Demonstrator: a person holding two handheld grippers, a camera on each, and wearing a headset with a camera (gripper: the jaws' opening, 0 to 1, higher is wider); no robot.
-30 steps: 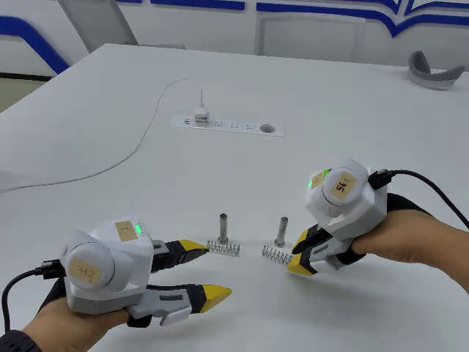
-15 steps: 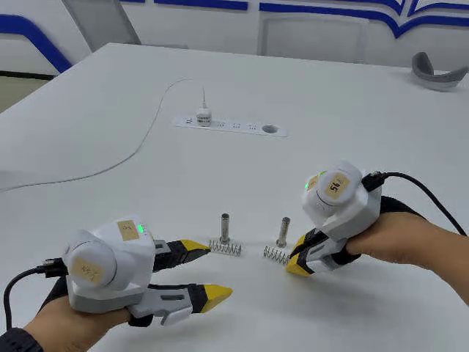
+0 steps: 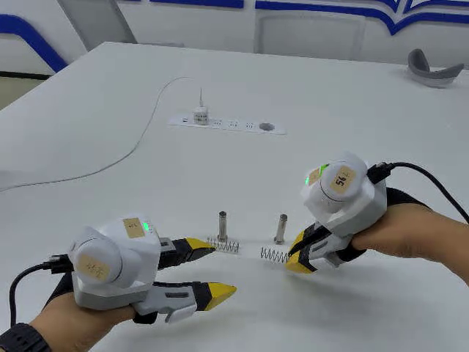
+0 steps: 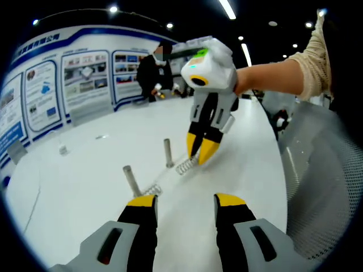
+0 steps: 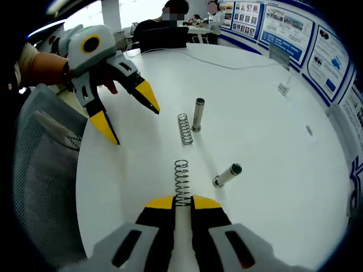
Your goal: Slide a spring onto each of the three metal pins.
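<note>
Two metal pins stand upright on the white table, the left pin [image 3: 222, 224] and the right pin [image 3: 281, 228]. One spring [image 3: 223, 245] lies flat at the foot of the left pin. A second spring [image 3: 274, 254] lies in front of the right pin, and my right gripper [image 3: 293, 261] is shut on its near end. In the right gripper view this spring [image 5: 181, 180] runs straight out from the closed jaws [image 5: 182, 203], beside the pin [image 5: 227, 174]. My left gripper [image 3: 221, 270] is open and holds nothing, its tips just short of the left spring [image 4: 152, 190].
A white power strip [image 3: 227, 125] with a plug [image 3: 200, 114] and a thin cable [image 3: 139, 147] lies farther back on the table. A grey curved object [image 3: 432, 70] sits at the far right corner. A mesh chair [image 4: 317, 170] stands by the table edge.
The right gripper has tilted slightly while it stays shut on the spring's end. The left gripper has crept a little toward the left spring.
</note>
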